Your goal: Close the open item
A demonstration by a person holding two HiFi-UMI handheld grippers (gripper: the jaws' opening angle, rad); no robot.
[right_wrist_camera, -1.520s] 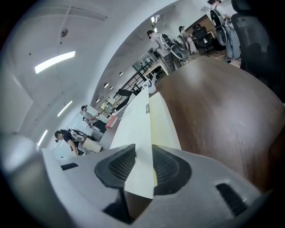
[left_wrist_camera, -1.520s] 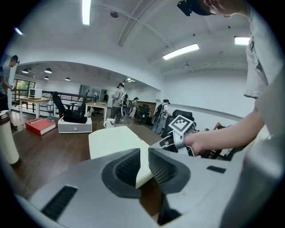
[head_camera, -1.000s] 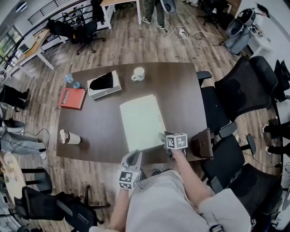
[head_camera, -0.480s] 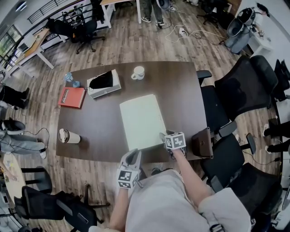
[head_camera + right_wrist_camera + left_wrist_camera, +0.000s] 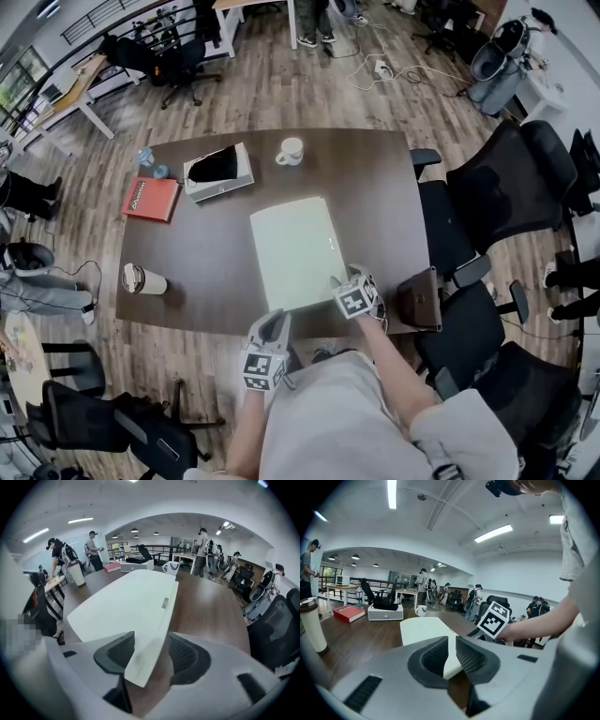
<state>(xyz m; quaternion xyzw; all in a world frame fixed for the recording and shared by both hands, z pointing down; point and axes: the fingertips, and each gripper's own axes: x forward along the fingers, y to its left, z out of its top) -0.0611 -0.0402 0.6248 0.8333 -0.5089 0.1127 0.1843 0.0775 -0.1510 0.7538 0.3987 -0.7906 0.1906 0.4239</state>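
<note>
Dark table, pale folder flat: left gripper pinching its edge, right gripper just spread around its corner; closing seemingly done.

- A dark brown table stands in front of me on a wood-plank floor.
- Black office chairs crowd its right side, and another black chair stands far off on the left.
- A pale desk sits at the far left, near a window.
- A black railing runs along the far left edge.
- White walls meet a white ceiling lit by long strip lights.
</note>
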